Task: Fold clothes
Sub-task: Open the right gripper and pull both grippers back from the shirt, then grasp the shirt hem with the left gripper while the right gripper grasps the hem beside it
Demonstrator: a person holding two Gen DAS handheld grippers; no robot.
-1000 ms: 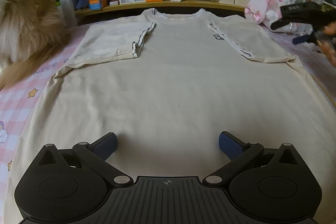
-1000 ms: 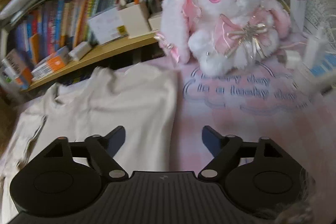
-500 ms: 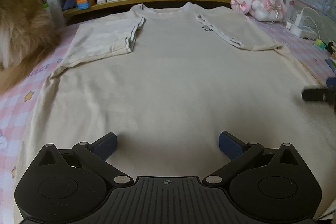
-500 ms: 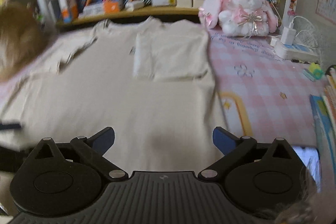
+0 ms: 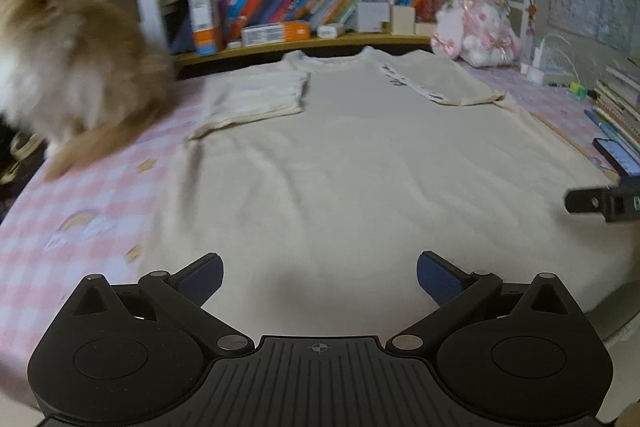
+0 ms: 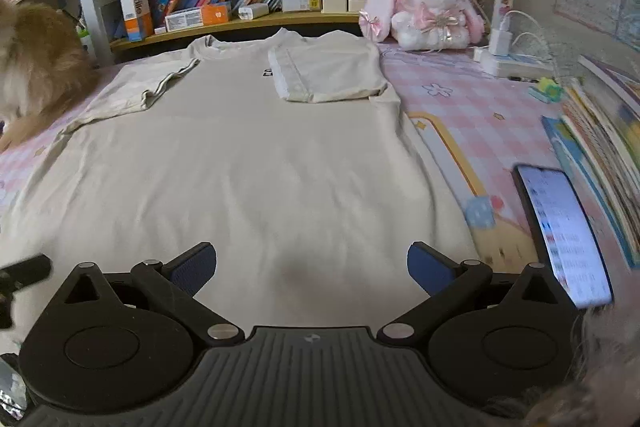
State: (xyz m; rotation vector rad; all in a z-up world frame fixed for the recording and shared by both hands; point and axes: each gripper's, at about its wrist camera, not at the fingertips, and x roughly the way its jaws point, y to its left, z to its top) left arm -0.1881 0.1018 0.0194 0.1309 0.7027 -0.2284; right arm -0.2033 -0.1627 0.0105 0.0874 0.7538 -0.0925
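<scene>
A cream T-shirt (image 5: 352, 163) (image 6: 240, 171) lies flat on the pink checked surface, collar toward the bookshelf. Both sleeves are folded in over the body: the left sleeve (image 5: 256, 99) (image 6: 148, 87) and the right sleeve (image 5: 436, 83) (image 6: 332, 71). My left gripper (image 5: 318, 277) hovers open over the hem, nothing between its blue pads. My right gripper (image 6: 310, 269) is open over the hem's right part, also holding nothing. The right gripper's tip (image 5: 600, 201) shows at the right edge of the left wrist view; the left gripper's tip (image 6: 24, 271) shows at the left edge of the right wrist view.
A fluffy tan animal (image 5: 68, 67) (image 6: 36, 67) sits at the shirt's far left. A pink plush rabbit (image 6: 424, 11) (image 5: 476, 31) sits at the far right by a charger (image 6: 500, 47). A lit phone (image 6: 564, 231) and stacked books (image 6: 600, 131) lie right of the shirt. A bookshelf (image 6: 248, 23) runs behind.
My right gripper has swung back from the plush rabbit and the right sleeve to the hem. My left gripper has risen and pulled back. The tan animal has shifted at the left.
</scene>
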